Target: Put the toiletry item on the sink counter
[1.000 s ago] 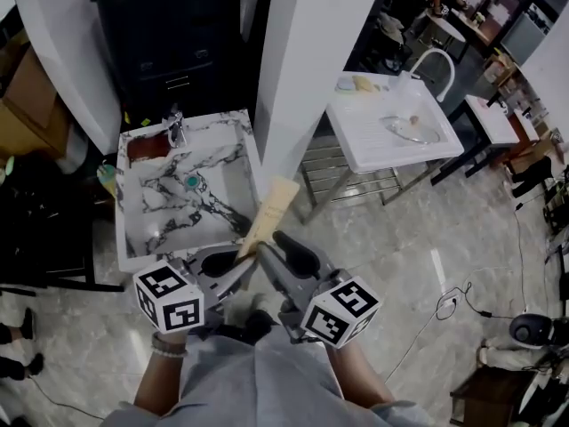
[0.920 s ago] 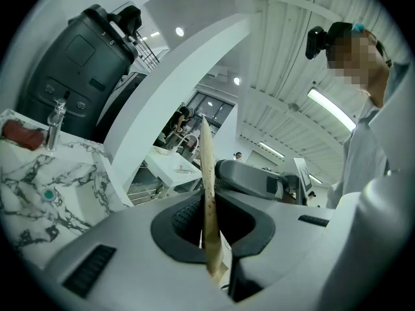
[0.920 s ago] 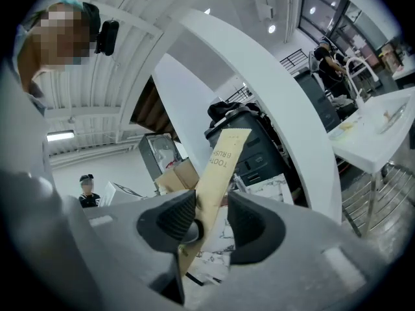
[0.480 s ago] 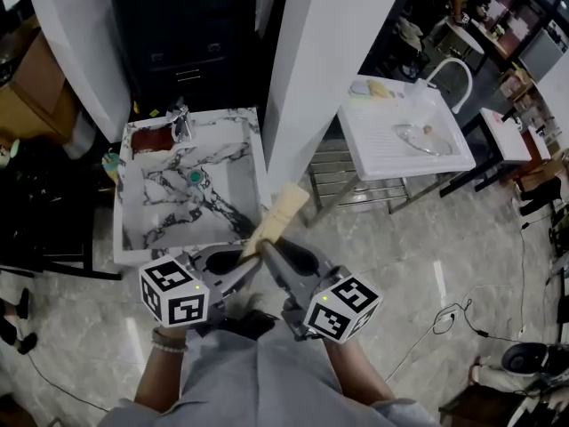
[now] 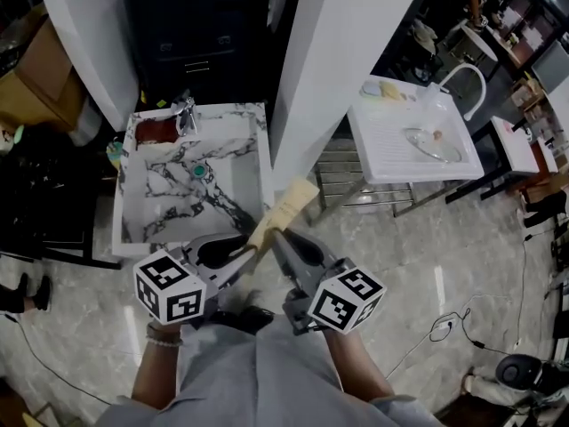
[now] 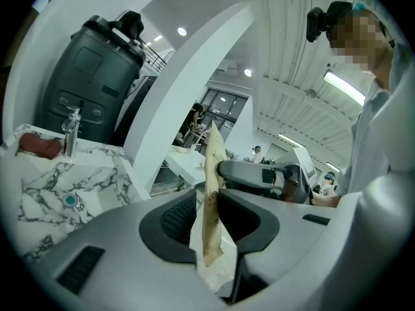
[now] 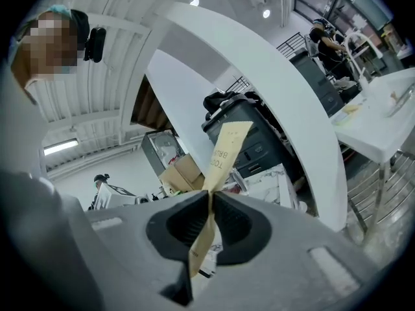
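The toiletry item is a tan paper toothbrush packet (image 5: 283, 210), held upright in front of me above the floor, just near of the marble sink counter (image 5: 142, 231). My left gripper (image 5: 252, 254) is shut on its lower end, and the left gripper view has the packet (image 6: 211, 203) standing between the dark pads. My right gripper (image 5: 274, 238) comes in from the right. Its jaws have just been closing and now pinch the packet (image 7: 224, 153) in its lower half. The counter has a chrome faucet (image 5: 187, 114) and a green drain plug (image 5: 198, 171).
A white pillar (image 5: 347, 52) rises right of the marble counter. Beyond it stands a white sink unit (image 5: 396, 154) on a metal frame. A black cabinet (image 5: 196, 34) stands behind the counter. A red object (image 5: 156, 130) lies by the faucet. Cables (image 5: 444, 323) trail on the floor.
The right gripper's jaws, wide apart a second ago, have closed onto the packet. Both grippers with the packet have sunk a little. The left gripper kept its hold.
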